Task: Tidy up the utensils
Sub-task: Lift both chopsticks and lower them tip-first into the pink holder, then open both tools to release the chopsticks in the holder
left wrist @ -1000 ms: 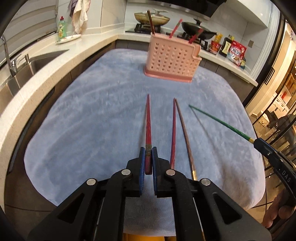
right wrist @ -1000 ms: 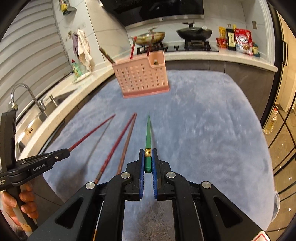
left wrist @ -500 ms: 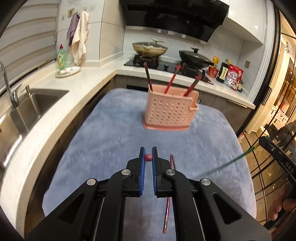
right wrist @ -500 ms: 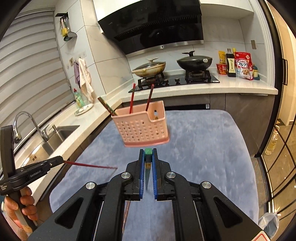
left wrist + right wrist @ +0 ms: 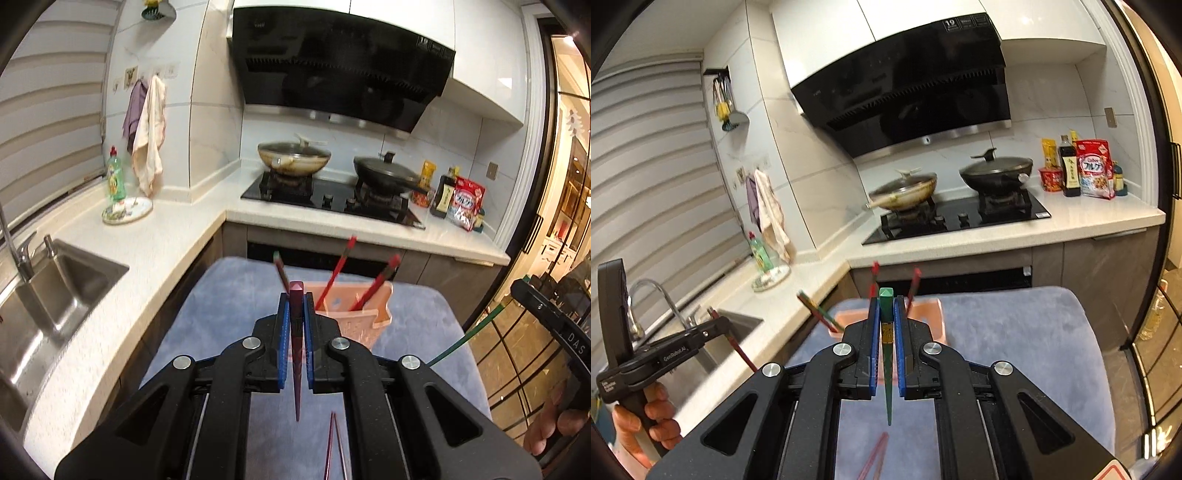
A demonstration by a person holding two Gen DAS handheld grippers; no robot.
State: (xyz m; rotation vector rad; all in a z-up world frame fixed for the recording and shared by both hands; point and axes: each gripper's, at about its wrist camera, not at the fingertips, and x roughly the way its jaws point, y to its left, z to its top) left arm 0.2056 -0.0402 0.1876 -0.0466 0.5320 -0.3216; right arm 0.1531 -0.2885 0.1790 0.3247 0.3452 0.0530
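Chopsticks sit in both of your tools. Your left gripper [image 5: 296,308] is clenched on a dark red chopstick [image 5: 296,350], which stands almost upright between the blue pads, blunt end poking above the fingertips and thin tip hanging below. Your right gripper [image 5: 886,314] grips a green chopstick [image 5: 886,354] the same way, square end up and point down.

Below you lies a grey-blue fleece cloth [image 5: 424,325] over the table, with white counter [image 5: 166,240] wrapping round the left and far sides (sink [image 5: 55,295] to the left, stove with two lidded pans [image 5: 293,157] behind).

The pink perforated utensil basket [image 5: 369,314] stands on the cloth just beyond your left fingertips, partly hidden by them, and three chopsticks [image 5: 338,267] lean out of it. Two more loose chopsticks [image 5: 334,446] lie on the cloth near you, under the left tool. In the right wrist view, your left tool's body [image 5: 665,354] sits low left, its red chopstick angling downward over the counter edge.
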